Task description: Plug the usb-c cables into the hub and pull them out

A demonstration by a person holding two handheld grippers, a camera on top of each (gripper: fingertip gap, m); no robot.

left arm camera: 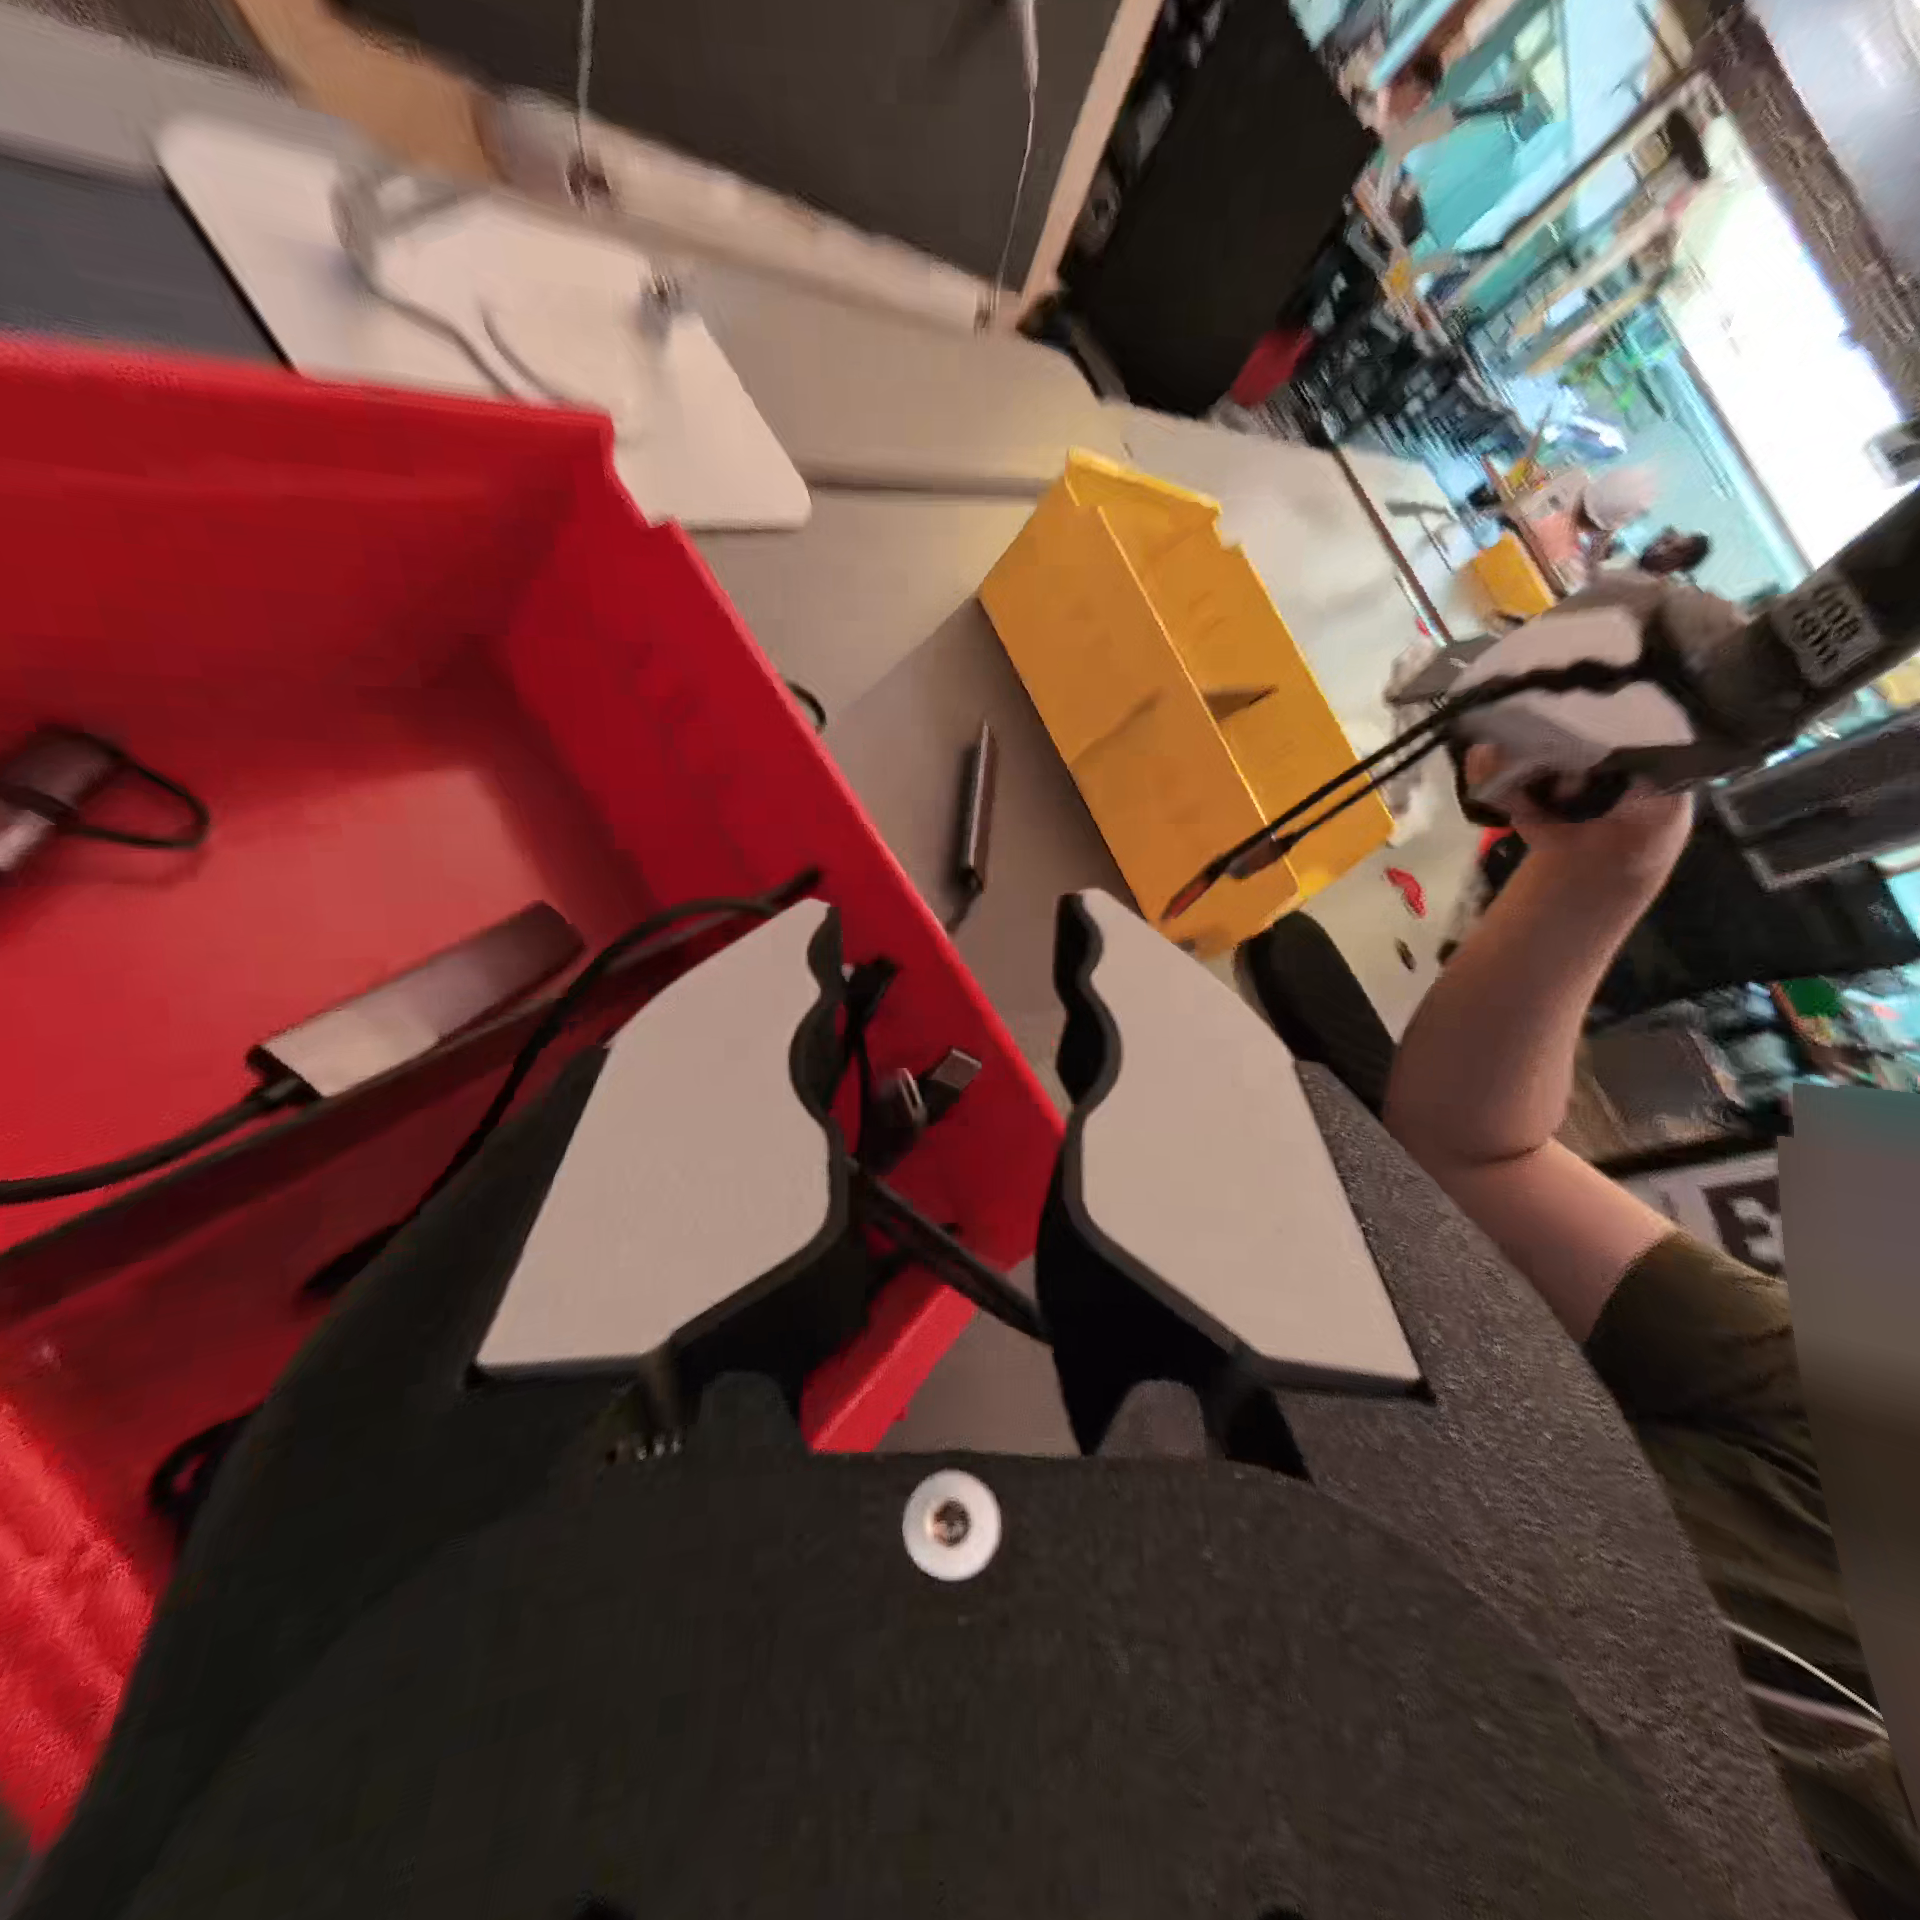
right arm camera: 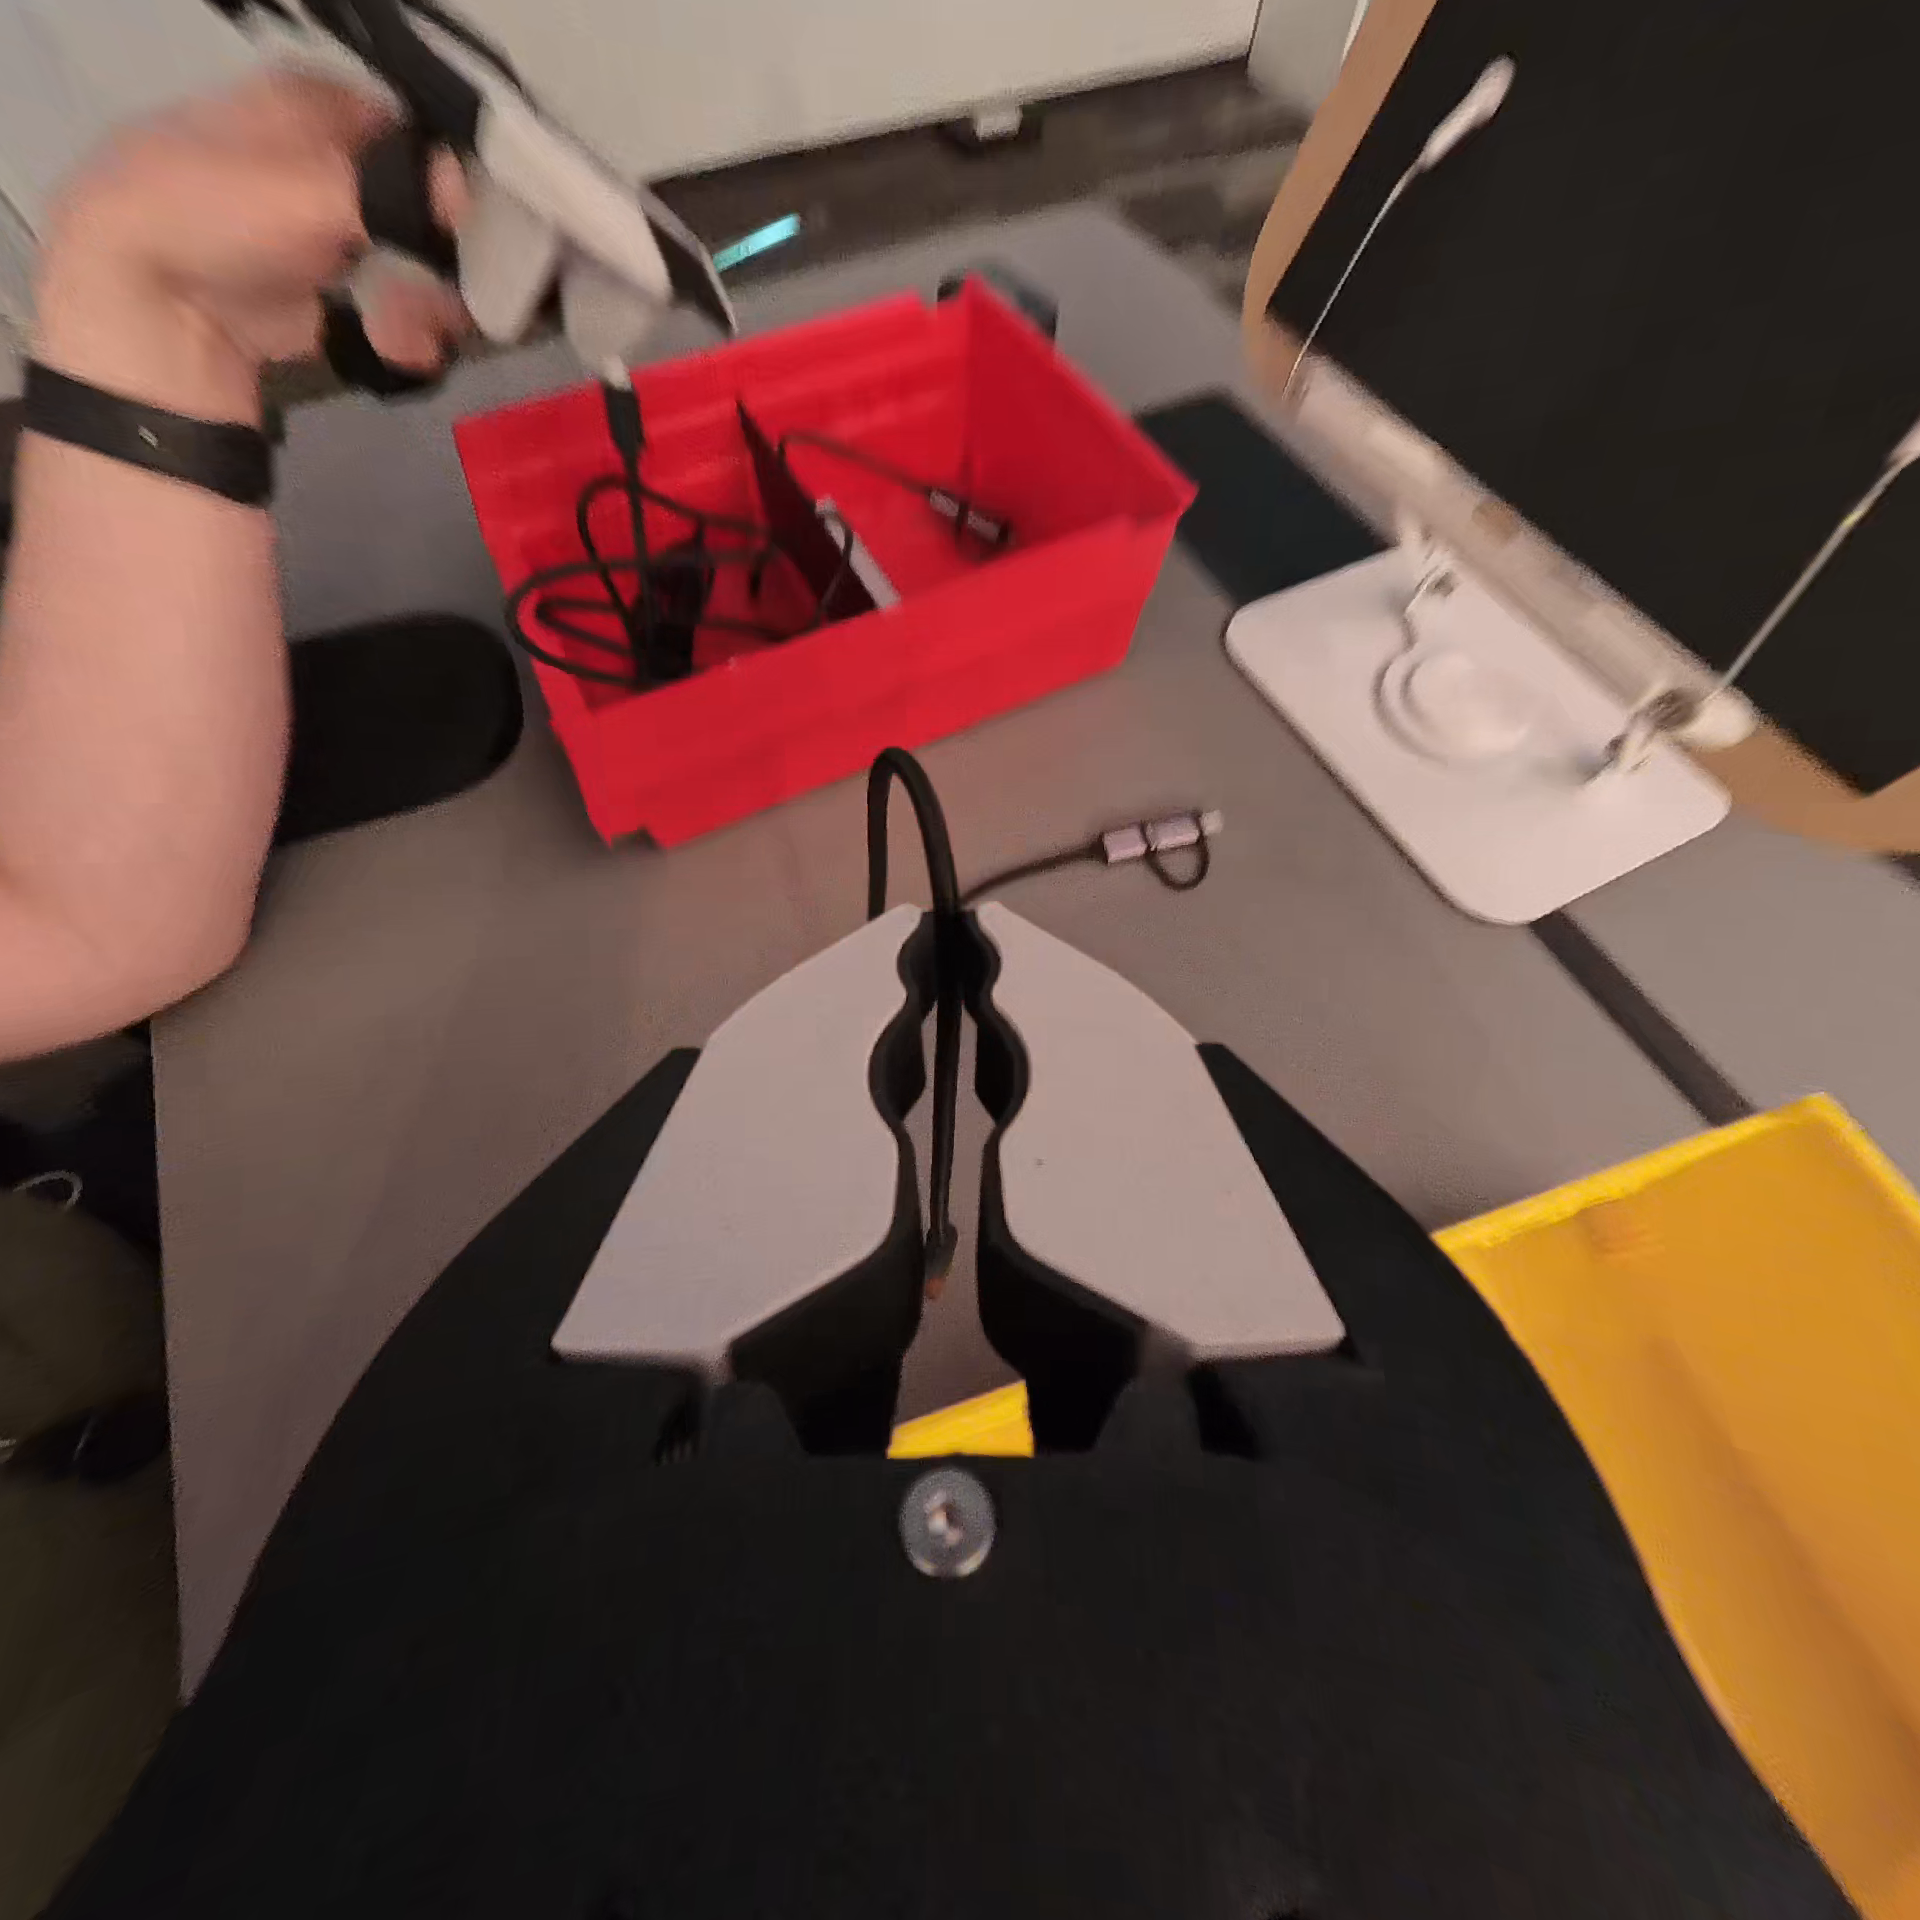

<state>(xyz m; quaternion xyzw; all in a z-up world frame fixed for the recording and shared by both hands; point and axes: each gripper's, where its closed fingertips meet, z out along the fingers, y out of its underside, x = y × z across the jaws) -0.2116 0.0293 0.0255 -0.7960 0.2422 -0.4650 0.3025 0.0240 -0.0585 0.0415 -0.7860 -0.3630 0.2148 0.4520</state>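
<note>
The right hand-held gripper (right arm camera: 948, 914) is closed on a black cable (right arm camera: 940, 1060), pinched between its fingers above the table (right arm camera: 416, 1039), the cable looping up ahead of the tips. The left hand-held gripper (left arm camera: 943, 914) is open, holding nothing, over the edge of the red bin (left arm camera: 416, 582), which holds a grey hub (left arm camera: 416, 997) and more cables. A yellow bin (left arm camera: 1164, 686) stands near.

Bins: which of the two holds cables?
The red bin: black cables and a grey hub lie inside. The yellow bin shows no cables inside.
</note>
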